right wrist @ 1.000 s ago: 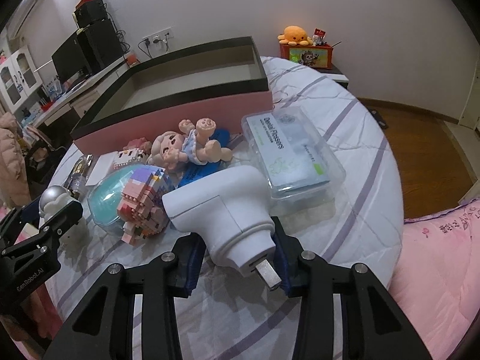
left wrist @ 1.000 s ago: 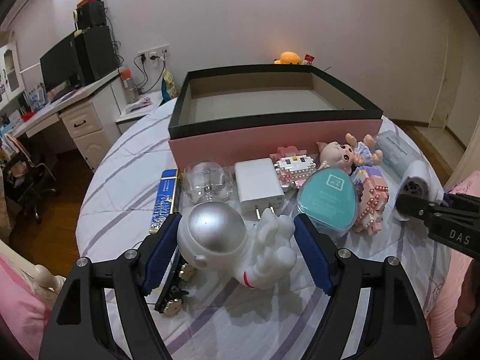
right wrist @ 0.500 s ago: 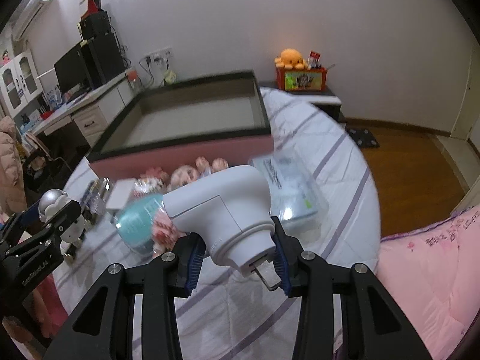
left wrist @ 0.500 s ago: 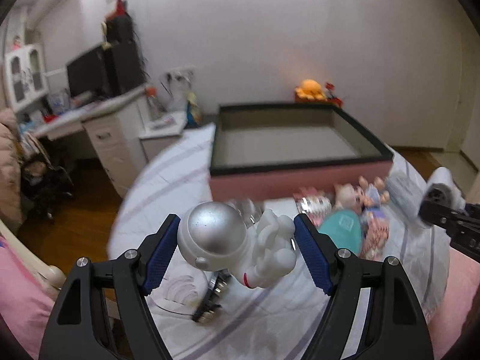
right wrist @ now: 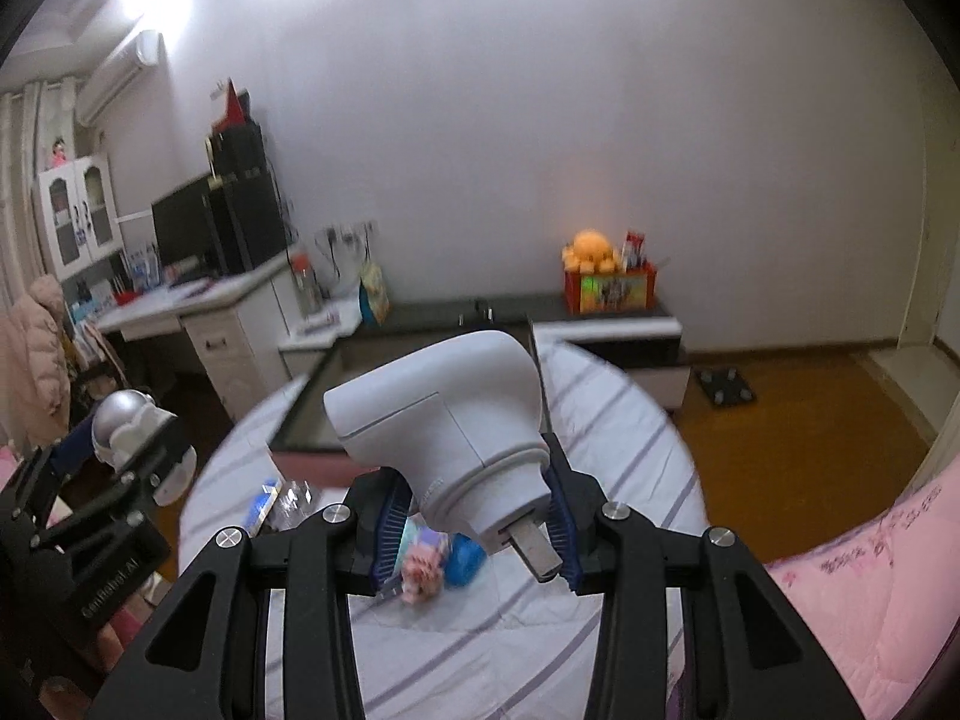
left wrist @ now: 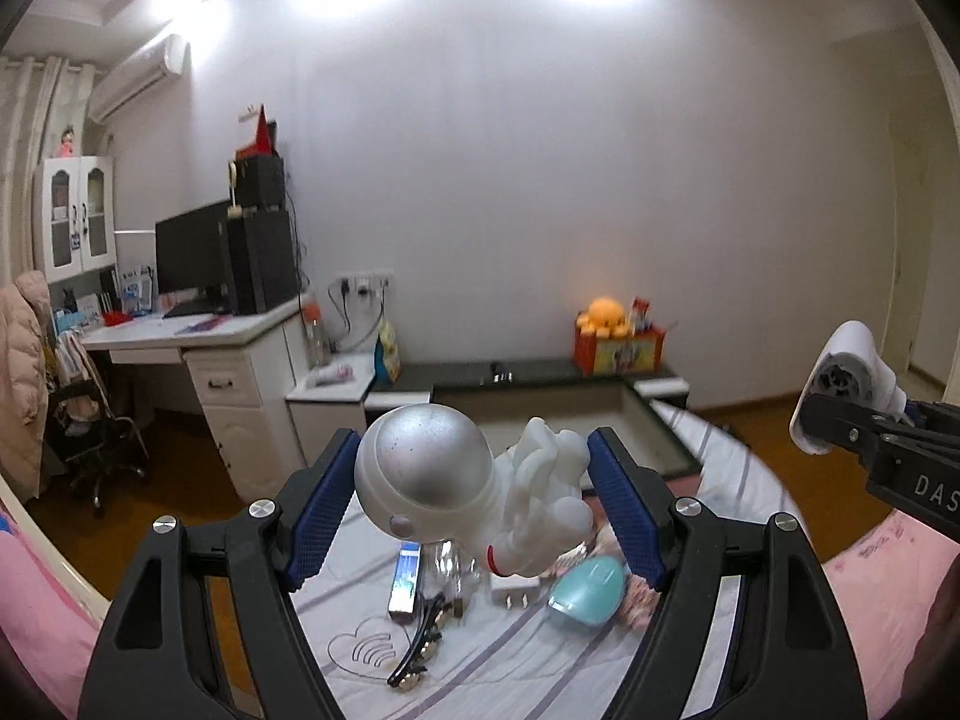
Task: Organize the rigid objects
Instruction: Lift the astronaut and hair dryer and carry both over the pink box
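Note:
My left gripper (left wrist: 474, 510) is shut on a white astronaut figure with a silver helmet (left wrist: 456, 480), held high above the bed. It also shows in the right wrist view (right wrist: 141, 432). My right gripper (right wrist: 474, 531) is shut on a white handheld device (right wrist: 444, 420), also lifted; it shows at the right of the left wrist view (left wrist: 840, 384). The pink box with a dark rim (left wrist: 636, 414) lies beyond, open and largely hidden behind the held objects.
On the striped bedspread (left wrist: 540, 660) lie a teal case (left wrist: 585, 591), a white charger (left wrist: 516, 588), a blue strip (left wrist: 405, 579), a hair clip (left wrist: 417, 651) and a block toy (right wrist: 423, 564). A desk (left wrist: 198, 336) stands left; a low cabinet with an orange plush (right wrist: 591, 252) stands behind.
Both grippers have risen well above the bed with their objects, and the views now tilt up to the wall and ceiling. The items on the bed look smaller and lower.

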### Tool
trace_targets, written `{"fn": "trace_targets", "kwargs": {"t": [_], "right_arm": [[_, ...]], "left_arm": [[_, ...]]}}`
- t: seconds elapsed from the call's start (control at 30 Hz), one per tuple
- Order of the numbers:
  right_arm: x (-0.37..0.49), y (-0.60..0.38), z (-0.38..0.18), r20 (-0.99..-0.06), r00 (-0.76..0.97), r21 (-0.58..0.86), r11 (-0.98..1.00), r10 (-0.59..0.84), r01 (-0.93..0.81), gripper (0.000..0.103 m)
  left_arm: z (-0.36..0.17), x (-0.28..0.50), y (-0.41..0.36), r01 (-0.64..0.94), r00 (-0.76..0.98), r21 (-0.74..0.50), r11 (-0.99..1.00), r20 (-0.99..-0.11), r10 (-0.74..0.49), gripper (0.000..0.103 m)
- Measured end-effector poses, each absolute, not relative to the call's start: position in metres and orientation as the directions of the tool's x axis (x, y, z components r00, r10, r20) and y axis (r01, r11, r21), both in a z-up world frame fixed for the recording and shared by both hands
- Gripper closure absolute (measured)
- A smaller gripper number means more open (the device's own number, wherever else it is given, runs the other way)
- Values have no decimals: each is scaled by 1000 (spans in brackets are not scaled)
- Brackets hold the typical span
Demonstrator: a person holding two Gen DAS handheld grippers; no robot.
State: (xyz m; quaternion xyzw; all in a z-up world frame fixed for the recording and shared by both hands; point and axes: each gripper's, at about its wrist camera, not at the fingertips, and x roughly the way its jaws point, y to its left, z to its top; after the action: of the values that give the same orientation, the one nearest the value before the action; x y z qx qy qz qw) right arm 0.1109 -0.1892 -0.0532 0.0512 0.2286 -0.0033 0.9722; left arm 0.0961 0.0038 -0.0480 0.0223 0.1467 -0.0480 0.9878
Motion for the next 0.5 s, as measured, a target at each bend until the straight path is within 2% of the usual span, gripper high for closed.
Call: {"fn": "trace_targets", "kwargs": {"t": [0.17, 0.5], "right_arm": [[84, -180, -30, -362, 932, 78, 996, -2, 32, 62], [71, -165, -25, -337, 941, 54, 998, 0, 20, 61]], "left_arm": [[-27, 76, 12, 72, 971, 9, 997, -229, -68, 25], [-14, 58, 18, 50, 979, -13, 999, -198, -52, 25]]}}
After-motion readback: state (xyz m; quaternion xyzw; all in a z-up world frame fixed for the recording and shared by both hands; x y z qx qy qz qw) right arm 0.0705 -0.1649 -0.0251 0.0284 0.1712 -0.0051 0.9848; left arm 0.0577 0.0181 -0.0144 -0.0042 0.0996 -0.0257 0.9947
